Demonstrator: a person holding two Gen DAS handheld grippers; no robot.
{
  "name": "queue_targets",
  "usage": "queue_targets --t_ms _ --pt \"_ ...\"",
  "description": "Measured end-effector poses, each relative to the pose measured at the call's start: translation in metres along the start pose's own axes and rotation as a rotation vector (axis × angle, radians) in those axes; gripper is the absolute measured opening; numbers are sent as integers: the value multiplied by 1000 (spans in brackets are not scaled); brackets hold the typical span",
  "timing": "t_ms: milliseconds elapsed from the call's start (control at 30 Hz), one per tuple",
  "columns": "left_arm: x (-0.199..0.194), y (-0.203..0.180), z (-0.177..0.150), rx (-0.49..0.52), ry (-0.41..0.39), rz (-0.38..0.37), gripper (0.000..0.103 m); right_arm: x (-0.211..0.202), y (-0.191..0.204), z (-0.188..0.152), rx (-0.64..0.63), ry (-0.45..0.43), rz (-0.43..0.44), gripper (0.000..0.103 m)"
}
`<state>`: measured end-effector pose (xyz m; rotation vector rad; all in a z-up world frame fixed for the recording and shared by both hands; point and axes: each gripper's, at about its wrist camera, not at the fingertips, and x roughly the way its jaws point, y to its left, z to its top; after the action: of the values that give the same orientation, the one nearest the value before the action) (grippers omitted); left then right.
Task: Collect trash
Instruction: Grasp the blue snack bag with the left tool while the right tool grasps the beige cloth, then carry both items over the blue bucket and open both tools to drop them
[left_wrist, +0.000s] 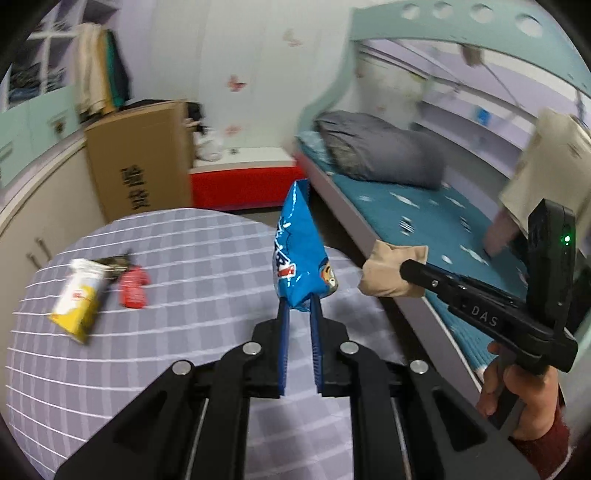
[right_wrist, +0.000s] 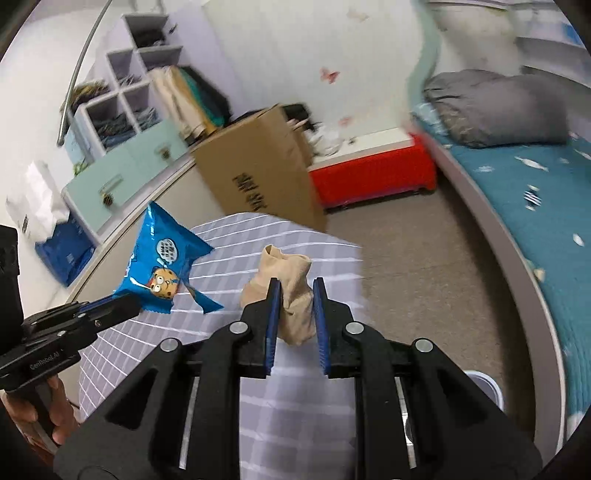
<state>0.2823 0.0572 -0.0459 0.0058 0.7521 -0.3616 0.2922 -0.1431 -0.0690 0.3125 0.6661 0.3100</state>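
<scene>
Trash is in both tongs: left tongs (left_wrist: 299, 304) pinch a blue wrapper (left_wrist: 297, 254) by its bottom seam, right tongs (right_wrist: 295, 295) clamp a soft beige wad (right_wrist: 286, 291), both above the table (left_wrist: 177, 258). Light, crinkly, probably slippery; grip seams firmly.

One blue snack packet (left_wrist: 301, 254), one beige sock (right_wrist: 291, 291), one yellow-white wrapper (left_wrist: 78, 299), one red wrapper (left_wrist: 133, 290).

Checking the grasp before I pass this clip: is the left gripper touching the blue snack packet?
Touching. In the left wrist view the left gripper has its fingers pinched on the bottom edge of the blue snack packet, which stands lifted above the checked table.
</scene>
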Motion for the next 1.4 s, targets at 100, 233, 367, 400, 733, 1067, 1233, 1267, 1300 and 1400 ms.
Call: queue_targets --t_ms 100,233,367,400,733,1067,1233,1267,1300,1400 --pt "10 -52 -7 68 31 -73 2 -41 -41 -21 51 -50 -58 18" --pt "42 -110 -16 135 94 -149 2 -67 -96 -51 144 -57 -110 18" --pt "96 -172 -30 177 187 -194 2 -76 -151 -81 250 -40 -187 18" --pt "107 -184 -37 196 205 -180 2 -82 -163 -89 258 -42 -229 18" --pt "252 -236 -121 194 522 -105 2 -71 -264 -167 410 44 -431 18" --pt "324 -254 -166 238 653 -113 57 -46 -300 -205 506 99 -451 18" --pt "324 -248 -171 253 642 -85 64 -37 -300 -211 507 124 -442 18" --pt "323 -246 -171 249 644 -84 64 -35 -300 -211 511 126 -437 18" --pt "322 -242 -172 241 646 -81 64 -34 -300 -212 513 127 -434 18" --pt "322 -235 -169 234 650 -55 64 -30 -295 -211 507 135 -425 18"
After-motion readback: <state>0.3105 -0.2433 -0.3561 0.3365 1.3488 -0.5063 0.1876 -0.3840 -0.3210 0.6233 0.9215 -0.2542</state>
